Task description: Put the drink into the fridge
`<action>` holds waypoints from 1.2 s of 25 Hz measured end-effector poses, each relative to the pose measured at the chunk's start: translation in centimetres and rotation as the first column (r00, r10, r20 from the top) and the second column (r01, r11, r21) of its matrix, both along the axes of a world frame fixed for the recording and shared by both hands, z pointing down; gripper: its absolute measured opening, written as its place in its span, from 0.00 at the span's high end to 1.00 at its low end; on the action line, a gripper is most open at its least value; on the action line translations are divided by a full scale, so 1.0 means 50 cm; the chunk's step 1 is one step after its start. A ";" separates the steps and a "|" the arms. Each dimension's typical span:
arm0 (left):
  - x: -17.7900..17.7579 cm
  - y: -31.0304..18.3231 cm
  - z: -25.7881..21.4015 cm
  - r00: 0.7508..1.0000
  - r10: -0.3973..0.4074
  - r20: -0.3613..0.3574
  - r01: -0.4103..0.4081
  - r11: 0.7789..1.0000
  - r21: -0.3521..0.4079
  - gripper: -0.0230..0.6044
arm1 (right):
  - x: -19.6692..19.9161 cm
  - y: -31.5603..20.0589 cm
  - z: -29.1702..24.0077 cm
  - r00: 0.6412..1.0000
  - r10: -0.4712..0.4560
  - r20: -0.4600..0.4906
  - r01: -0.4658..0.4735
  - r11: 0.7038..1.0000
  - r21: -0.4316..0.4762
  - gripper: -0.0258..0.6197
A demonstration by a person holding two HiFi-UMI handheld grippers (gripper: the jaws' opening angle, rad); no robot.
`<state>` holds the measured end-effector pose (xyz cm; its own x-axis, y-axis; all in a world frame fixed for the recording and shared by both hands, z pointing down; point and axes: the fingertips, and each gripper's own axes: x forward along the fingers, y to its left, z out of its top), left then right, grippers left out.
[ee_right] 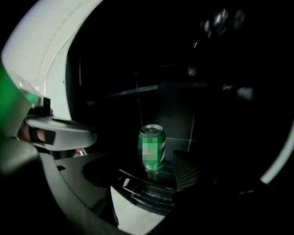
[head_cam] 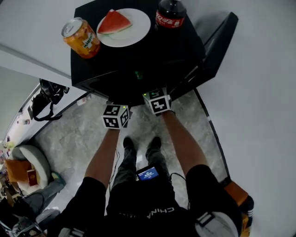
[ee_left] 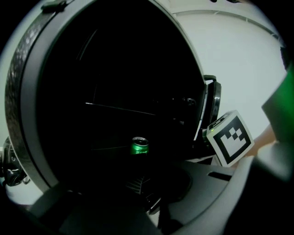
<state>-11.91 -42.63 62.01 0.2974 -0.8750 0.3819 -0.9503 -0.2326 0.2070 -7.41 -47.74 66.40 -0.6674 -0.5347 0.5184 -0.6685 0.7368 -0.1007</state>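
Note:
A green drink can [ee_right: 152, 147] stands upright on a shelf inside the dark, open black fridge [head_cam: 138, 65]. My right gripper [ee_right: 151, 178] is open just in front of the can. Its ribbed right pad [ee_right: 184, 170] sits beside the can's base without touching it. The same can [ee_left: 139, 145] looks small and farther off in the left gripper view. My left gripper [ee_left: 143, 195] hangs low at the fridge mouth, its jaws together on nothing. In the head view both marker cubes [head_cam: 115, 115] [head_cam: 157, 100] sit at the fridge's front edge and the fingertips are hidden under it.
On the fridge top stand an orange can [head_cam: 81, 37], a white plate [head_cam: 138, 28] with a watermelon slice [head_cam: 113, 22], and a cola bottle [head_cam: 170, 14]. The fridge door [head_cam: 217, 41] is swung open to the right. A black bag [head_cam: 46, 98] lies on the floor at left.

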 end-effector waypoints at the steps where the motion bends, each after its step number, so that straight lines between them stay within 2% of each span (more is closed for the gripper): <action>1: 0.004 0.009 -0.014 1.000 0.010 -0.001 -0.010 1.000 0.002 0.94 | 0.012 0.010 -0.021 1.000 0.015 0.006 -0.015 1.000 -0.004 0.41; 7: 0.021 0.084 -0.107 0.998 0.058 -0.027 -0.058 0.998 0.013 0.94 | 0.067 0.121 -0.124 0.996 0.052 0.078 -0.044 0.994 -0.099 0.43; 9: 0.028 0.105 -0.138 0.996 0.088 -0.028 -0.088 0.996 0.026 0.94 | 0.079 0.154 -0.166 0.995 0.059 0.082 -0.051 0.995 -0.090 0.60; 12: 0.036 0.137 -0.174 0.990 0.138 -0.024 -0.136 0.990 0.044 0.94 | 0.089 0.197 -0.225 0.998 0.038 0.046 -0.037 0.999 -0.024 0.78; 15: 0.046 0.175 -0.193 0.982 0.186 -0.014 -0.185 0.981 0.051 0.94 | 0.101 0.233 -0.269 0.999 0.038 0.038 -0.039 0.999 0.018 0.88; 19: 0.059 0.227 -0.195 0.972 0.234 -0.015 -0.233 0.972 0.045 0.94 | 0.119 0.273 -0.293 0.994 0.070 0.088 -0.070 0.998 -0.008 0.91; 24: 0.088 0.269 -0.185 0.956 0.285 -0.066 -0.283 0.959 0.034 0.94 | 0.127 0.294 -0.277 0.991 0.097 0.090 -0.091 0.993 -0.069 0.94; 30: 0.095 0.262 -0.216 0.947 0.310 -0.082 -0.305 0.950 0.073 0.94 | 0.129 0.290 -0.292 0.988 0.100 0.122 -0.091 0.993 -0.080 0.94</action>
<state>-7.15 -29.52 51.22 0.5868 -0.7556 0.2910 -0.8083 -0.5248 0.2671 -0.96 -33.24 51.78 -0.6774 -0.5621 0.4745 -0.7140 0.6577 -0.2400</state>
